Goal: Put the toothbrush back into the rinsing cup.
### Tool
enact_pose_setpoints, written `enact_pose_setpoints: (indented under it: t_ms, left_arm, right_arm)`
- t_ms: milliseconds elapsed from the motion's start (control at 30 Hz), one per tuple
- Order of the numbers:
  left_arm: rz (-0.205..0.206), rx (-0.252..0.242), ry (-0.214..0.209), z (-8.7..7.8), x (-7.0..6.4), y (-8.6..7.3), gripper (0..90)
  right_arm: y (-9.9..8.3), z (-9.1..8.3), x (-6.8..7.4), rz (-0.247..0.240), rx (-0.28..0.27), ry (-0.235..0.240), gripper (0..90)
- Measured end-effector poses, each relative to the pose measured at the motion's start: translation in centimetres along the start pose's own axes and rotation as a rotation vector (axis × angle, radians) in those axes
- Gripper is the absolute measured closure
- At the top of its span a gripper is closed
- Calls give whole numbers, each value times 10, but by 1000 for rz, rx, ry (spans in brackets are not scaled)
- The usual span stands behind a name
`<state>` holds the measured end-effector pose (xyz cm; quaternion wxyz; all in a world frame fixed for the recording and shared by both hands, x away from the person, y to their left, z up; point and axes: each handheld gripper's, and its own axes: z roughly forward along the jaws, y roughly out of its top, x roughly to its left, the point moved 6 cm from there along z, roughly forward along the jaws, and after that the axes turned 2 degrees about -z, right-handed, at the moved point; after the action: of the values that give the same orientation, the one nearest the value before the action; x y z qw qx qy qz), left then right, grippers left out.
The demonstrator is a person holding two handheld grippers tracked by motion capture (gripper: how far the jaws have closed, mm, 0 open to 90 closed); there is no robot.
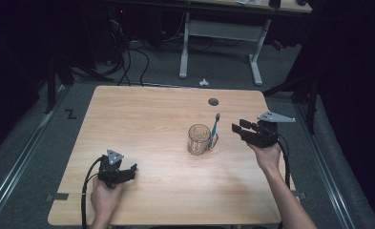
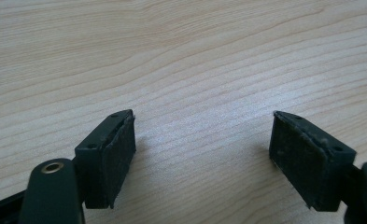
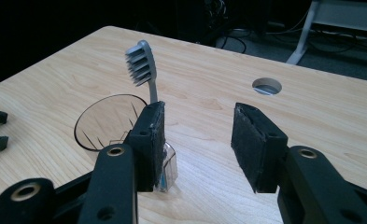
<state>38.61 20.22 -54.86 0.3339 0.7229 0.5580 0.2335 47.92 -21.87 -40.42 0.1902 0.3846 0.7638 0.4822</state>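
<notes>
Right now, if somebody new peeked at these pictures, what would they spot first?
Probably the clear glass mug near the middle of the light wooden table, with a blue-and-grey toothbrush standing upright through its handle, bristles on top. Next, the right hand-held gripper, open just beside the mug. The left hand-held gripper is open too, low over bare wood at the table's near left.

A pale wooden table (image 1: 147, 124) with rounded corners and a round cable hole (image 1: 213, 101) near its far edge sits before me on grey carpet (image 1: 27, 157). A clear glass cup (image 1: 199, 139) stands on it, right of centre, with a toothbrush (image 1: 214, 128) upright in its side holder, bristles up. The remaining boards are bare wood grain.
</notes>
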Motion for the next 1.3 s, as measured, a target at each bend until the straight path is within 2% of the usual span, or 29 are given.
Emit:
enact_pose_setpoints:
  t_ms: [300,633,1000,1300]
  left_arm:
    - [0,0,0,0,0,0,232]
    - [0,0,0,0,0,0,232]
    - [0,0,0,0,0,0,232]
    - [0,0,0,0,0,0,232]
  right_arm:
    - [1,-5,2,4,-13,8,554]
    - [-5,-18,-3,24,-40,-5,557]
    - [-6,-23,1,30,-60,0,559]
    - [-16,-28,-2,52,-65,0,561]
